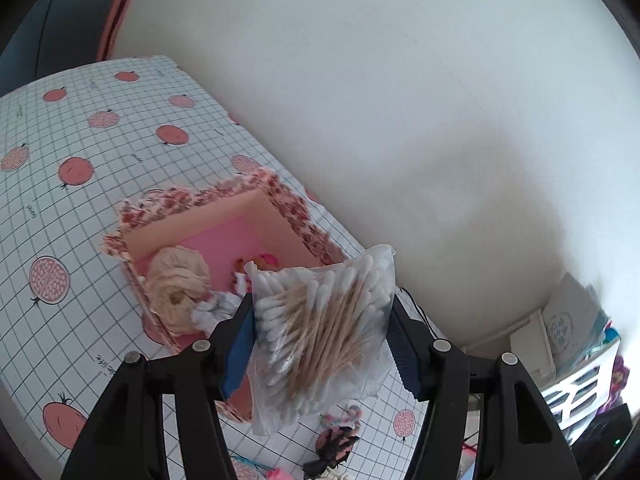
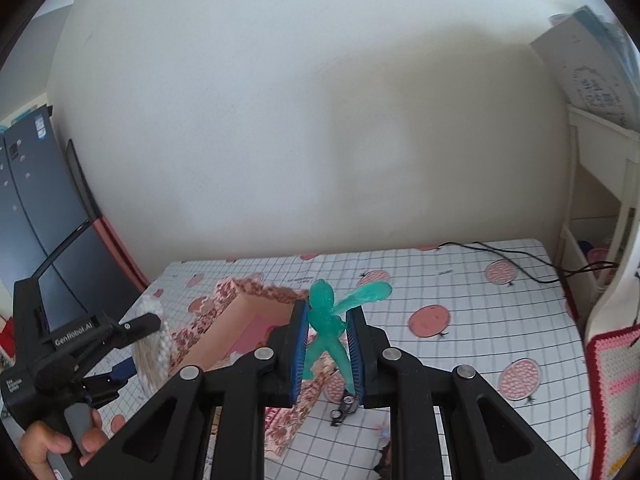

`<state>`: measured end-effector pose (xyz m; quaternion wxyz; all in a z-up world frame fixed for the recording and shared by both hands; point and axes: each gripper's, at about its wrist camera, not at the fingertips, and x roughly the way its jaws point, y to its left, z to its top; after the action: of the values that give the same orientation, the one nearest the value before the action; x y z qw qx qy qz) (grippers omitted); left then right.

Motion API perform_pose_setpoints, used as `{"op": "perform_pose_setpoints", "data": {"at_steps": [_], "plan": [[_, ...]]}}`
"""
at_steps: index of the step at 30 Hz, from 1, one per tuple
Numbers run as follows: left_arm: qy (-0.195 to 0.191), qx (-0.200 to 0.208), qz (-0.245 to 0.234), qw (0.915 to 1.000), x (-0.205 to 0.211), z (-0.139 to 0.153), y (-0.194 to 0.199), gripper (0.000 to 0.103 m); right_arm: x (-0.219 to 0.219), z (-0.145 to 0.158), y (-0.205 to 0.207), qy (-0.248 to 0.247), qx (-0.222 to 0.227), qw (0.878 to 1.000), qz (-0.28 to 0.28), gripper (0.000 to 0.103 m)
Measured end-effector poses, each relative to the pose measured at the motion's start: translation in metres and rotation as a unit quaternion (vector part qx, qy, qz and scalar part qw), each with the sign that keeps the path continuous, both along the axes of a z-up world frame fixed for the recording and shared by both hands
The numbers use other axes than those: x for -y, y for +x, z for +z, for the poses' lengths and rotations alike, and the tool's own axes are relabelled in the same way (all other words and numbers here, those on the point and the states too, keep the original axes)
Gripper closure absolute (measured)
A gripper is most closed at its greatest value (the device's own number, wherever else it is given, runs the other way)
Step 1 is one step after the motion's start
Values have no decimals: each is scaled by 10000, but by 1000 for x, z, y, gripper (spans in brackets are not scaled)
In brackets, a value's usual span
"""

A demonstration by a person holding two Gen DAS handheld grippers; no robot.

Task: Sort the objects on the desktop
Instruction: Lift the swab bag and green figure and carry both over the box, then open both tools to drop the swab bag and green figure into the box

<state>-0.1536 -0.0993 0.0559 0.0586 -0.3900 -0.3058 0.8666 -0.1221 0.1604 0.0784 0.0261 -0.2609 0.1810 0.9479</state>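
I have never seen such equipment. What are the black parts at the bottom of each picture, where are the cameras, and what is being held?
There is no robot here. A person holds a two-finger gripper in each hand, and each gripper carries a camera that looks forward along its fingers, so the black parts are those fingers. The left gripper is closed on a clear bag of cotton swabs, above a floral box that already holds a cream yarn bundle. The right gripper is closed on a small green figure; its view also shows a hand on the other gripper's handle. Both work over a tablecloth with a grid pattern.
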Motion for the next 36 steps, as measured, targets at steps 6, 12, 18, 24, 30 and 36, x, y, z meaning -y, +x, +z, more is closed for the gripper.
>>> {"op": "perform_pose_setpoints", "data": {"at_steps": [6,12,18,24,30,36], "plan": [[187,62,155,9997,30,-8,-6,40,35,-16,-19,0,143,9990,423,82],[260,71,448,9986,62,-12,-6,40,70,-29,-38,-13,269,9969,737,82],[267,176,685,9971,88,-21,-9,40,93,-39,-49,-43,375,9950,927,82],[238,382,674,9967,93,-35,-16,40,109,-50,-60,-90,486,9936,1016,82],[221,561,538,9967,87,-50,-24,40,119,-61,-70,-98,631,9921,1083,82],[186,688,497,9962,85,-59,-28,40,122,-69,-75,-130,731,9913,1089,82]]}}
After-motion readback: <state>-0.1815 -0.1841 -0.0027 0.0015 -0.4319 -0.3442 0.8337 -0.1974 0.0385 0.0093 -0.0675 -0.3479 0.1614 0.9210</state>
